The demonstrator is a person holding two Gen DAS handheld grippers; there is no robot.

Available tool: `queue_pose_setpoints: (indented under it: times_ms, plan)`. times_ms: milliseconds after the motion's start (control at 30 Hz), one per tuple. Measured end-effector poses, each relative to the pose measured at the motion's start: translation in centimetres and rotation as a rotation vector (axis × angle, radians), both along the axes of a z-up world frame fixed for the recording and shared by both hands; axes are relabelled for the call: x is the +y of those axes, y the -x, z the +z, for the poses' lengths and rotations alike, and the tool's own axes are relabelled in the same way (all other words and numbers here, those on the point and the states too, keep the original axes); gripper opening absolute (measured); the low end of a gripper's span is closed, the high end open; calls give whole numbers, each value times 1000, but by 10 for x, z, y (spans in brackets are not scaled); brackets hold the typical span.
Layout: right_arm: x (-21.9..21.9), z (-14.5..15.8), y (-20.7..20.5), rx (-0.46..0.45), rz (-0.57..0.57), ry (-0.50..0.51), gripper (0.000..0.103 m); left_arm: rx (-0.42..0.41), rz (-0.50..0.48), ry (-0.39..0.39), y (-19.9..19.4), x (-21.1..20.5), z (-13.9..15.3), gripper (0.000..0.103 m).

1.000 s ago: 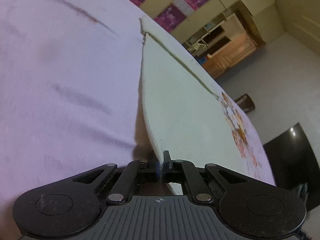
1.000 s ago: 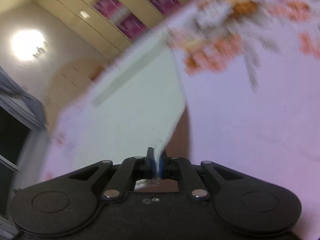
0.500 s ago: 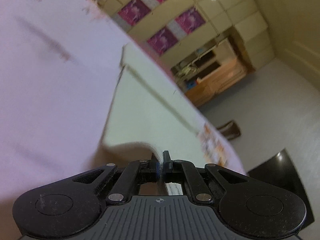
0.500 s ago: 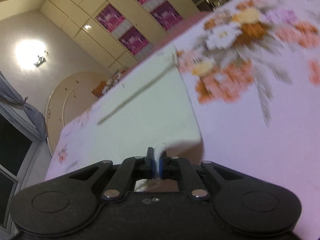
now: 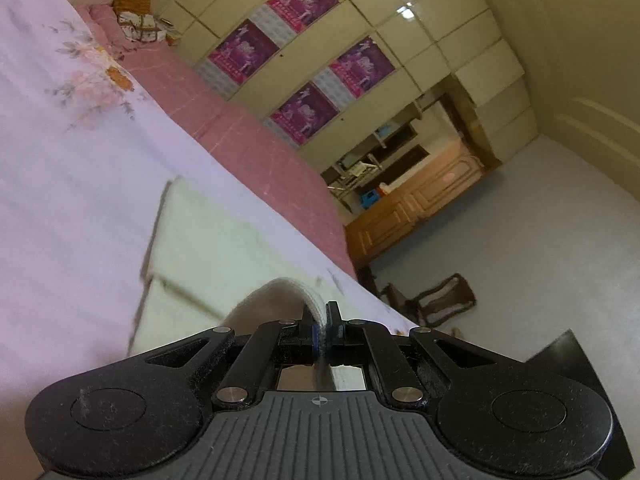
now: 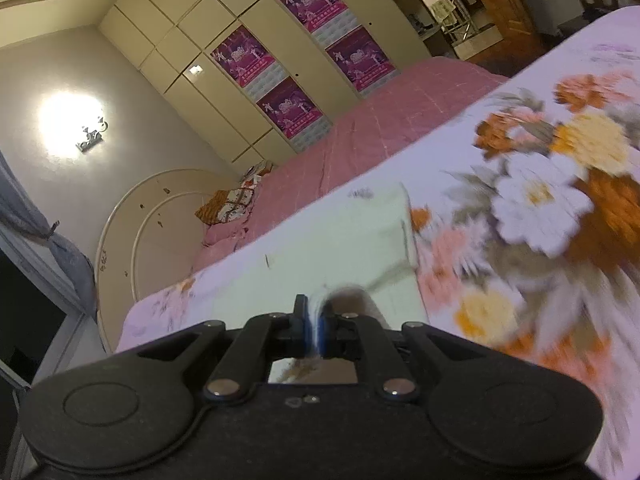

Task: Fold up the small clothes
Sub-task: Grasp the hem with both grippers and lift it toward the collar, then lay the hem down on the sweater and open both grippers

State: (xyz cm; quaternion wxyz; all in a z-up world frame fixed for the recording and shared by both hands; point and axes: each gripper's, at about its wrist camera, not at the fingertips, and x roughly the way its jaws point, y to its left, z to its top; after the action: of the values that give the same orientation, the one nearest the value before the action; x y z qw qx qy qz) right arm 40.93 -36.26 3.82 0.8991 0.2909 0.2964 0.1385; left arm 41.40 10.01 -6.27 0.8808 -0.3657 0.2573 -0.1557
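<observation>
A raised edge of the cream cloth (image 5: 208,248) is pinched between the pressed-together jaws of the left gripper (image 5: 325,322), the fabric arching up just ahead of them. Another edge of it is clamped by the right gripper (image 6: 314,322). Beyond both grippers, the rest lies flat on the floral bedsheet (image 6: 560,184).

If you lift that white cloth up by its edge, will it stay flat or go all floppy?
Probably floppy: the white cloth curls over where the left claw pinches it. Likely light, since two thin pinches raise its edge. The right claw grips the other corner.
</observation>
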Motion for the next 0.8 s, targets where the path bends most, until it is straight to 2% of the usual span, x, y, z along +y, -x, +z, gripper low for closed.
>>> queue_pose_setpoints:
  times_ms: [200, 433, 567, 633, 667, 700, 733, 767, 800]
  plan:
    - [1, -28, -93, 53, 15, -14, 5, 74, 76, 13, -85, 14, -25, 3]
    - [2, -75, -172, 130, 35, -53, 5, 164, 96, -30, -144, 5, -66, 3]
    - [3, -96, -199, 162, 39, -72, 6, 151, 114, -27, -163, 5, -79, 4]
    - [3, -102, -207, 143, 43, -79, 17, 136, 136, 5, -169, 7, -82, 4]
    - [2, -103, -210, 127, 34, -84, 22, 135, 141, 14, -174, 8, -84, 13]
    - [1, -103, -211, 111, 28, -92, 30, 132, 144, 11, -177, 9, -85, 27]
    - [0, -103, -212, 96, 25, -102, 36, 118, 152, -9, -178, 8, -83, 59]
    - [0, -102, -212, 77, 22, -108, 38, 98, 165, -37, -176, 6, -80, 70]
    - [-2, -100, -211, 61, 17, -105, 43, 73, 159, -71, -176, 3, -77, 70]
